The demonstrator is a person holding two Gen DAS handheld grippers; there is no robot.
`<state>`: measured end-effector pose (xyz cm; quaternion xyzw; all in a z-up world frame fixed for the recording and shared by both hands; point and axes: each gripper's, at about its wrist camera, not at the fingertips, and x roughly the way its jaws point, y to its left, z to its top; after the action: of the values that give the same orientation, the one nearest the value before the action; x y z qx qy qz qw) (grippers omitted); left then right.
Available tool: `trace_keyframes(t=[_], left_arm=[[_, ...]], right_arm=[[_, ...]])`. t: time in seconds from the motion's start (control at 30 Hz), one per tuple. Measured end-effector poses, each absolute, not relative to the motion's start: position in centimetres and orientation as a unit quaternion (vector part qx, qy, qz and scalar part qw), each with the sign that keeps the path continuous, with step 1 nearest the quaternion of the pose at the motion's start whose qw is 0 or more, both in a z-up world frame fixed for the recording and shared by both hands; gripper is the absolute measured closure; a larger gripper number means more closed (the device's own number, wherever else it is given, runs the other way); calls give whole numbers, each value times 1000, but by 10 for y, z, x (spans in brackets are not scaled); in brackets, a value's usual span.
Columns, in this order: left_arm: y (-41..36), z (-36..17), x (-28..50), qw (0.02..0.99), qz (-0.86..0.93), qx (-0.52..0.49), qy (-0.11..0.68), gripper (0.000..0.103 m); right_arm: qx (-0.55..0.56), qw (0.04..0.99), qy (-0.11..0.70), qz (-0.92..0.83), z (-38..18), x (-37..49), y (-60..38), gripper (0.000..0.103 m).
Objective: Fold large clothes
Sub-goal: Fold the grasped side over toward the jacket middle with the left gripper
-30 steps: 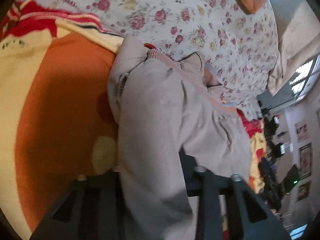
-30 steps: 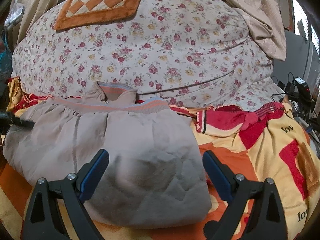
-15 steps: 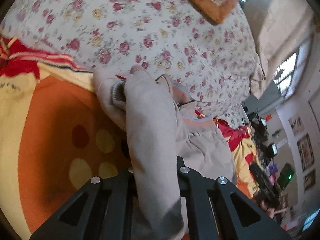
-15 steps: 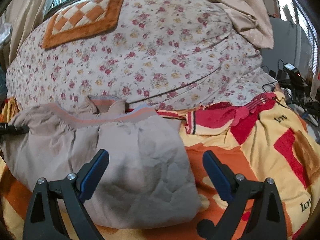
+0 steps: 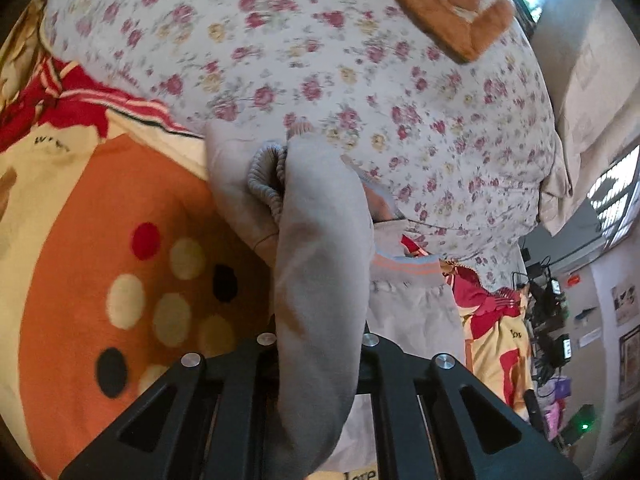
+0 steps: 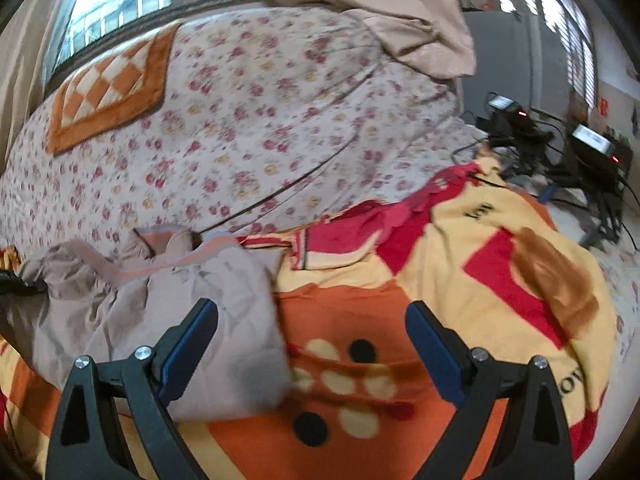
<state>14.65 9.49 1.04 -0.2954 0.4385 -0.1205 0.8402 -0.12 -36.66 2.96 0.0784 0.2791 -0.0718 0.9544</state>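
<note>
In the left wrist view, the left gripper [image 5: 318, 340] was seen clamped on a fold of the grey-beige jacket [image 5: 320, 272], the cloth pinched between its black jaws. From that grip the garment's long axis ran from 6 o'clock up toward 12 o'clock, ending in a ribbed cuff [image 5: 266, 178] near the frame's middle. Only this view showed the cuff and the pinch itself.

In the right wrist view, the right gripper [image 6: 312, 344] was held with its blue-padded jaws wide apart, nothing between them. The jacket [image 6: 168, 312] lay bunched at 9 o'clock, its right edge just inside the left finger. Only here was the garment's striped hem [image 6: 160, 264] shown across its far side.

Beyond the jacket, the orange spotted blanket [image 6: 360, 320] lay bare toward 3 o'clock. Farther off, the floral quilt [image 6: 260, 120] rose against the jacket's far edge.
</note>
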Motion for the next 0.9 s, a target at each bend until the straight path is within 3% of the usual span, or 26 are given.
trace_keyframes(t=[0.4,0.7,0.9], left_arm=[[-42,41,182,837,-119,-277,457,103],[-158,9,204,823,-112,-238,504,103],[-174,-17,200,826,-113,-225,504,99]], right_arm=[[181,930,308,-88,9,-14,-431,6],[214,921,316,-74,3,-15,-447,6],[227,919,312,-82,3,-16,-457,6]])
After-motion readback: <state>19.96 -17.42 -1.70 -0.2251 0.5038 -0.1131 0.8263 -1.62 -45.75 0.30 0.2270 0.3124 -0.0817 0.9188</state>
